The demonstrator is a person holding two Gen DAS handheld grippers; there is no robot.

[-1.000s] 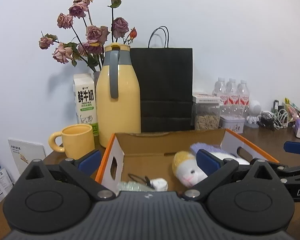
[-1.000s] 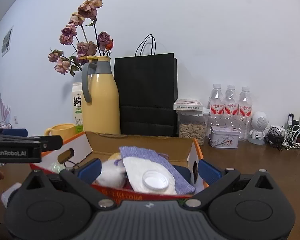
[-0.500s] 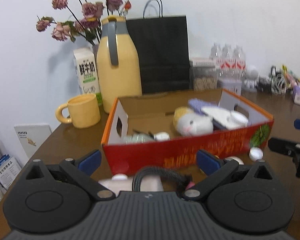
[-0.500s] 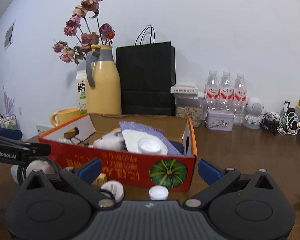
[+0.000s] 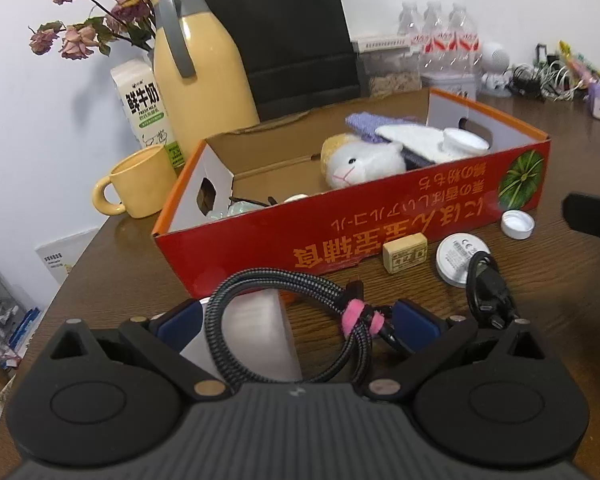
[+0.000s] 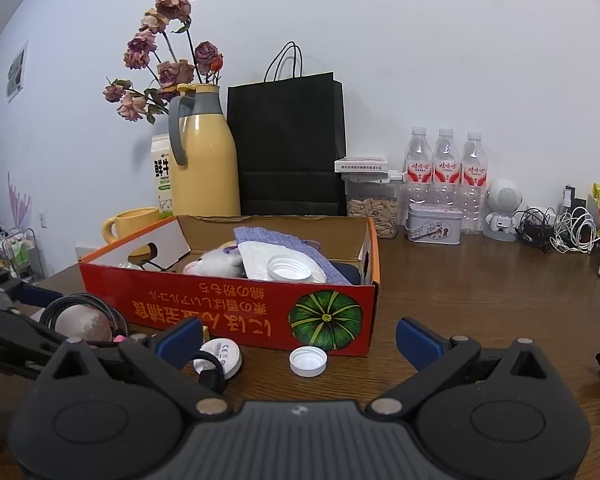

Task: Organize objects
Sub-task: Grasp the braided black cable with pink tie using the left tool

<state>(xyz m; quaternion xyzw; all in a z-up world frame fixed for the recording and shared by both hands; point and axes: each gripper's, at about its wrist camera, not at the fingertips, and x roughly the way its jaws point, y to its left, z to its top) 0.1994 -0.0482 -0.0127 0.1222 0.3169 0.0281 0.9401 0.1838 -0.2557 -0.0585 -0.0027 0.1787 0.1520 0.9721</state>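
Observation:
A red cardboard box [image 5: 380,216] [image 6: 236,304] sits on the wooden table and holds a plush toy [image 5: 364,160], a purple cloth [image 6: 276,236] and a white pouch with a cap [image 6: 288,268]. My left gripper [image 5: 296,320] is open, low over a coiled braided cable with a pink tie [image 5: 292,292] that lies on a white cylinder [image 5: 252,332]. Its fingers stand either side of them. My right gripper [image 6: 298,330] is open and empty, just above a white bottle cap [image 6: 308,361] in front of the box.
In front of the box lie a small eraser block [image 5: 405,251], a white round puck [image 5: 460,256] with a black cable [image 5: 490,292], and the cap [image 5: 517,224]. Behind stand a yellow mug [image 5: 140,188], yellow thermos [image 5: 204,68], milk carton [image 5: 144,108], black bag [image 6: 288,144], water bottles [image 6: 446,168], tin [image 6: 434,224].
Both grippers pulled back from over the box and dropped toward the table in front of it. The coiled cable and white cylinder came between my left fingers. Both stay open.

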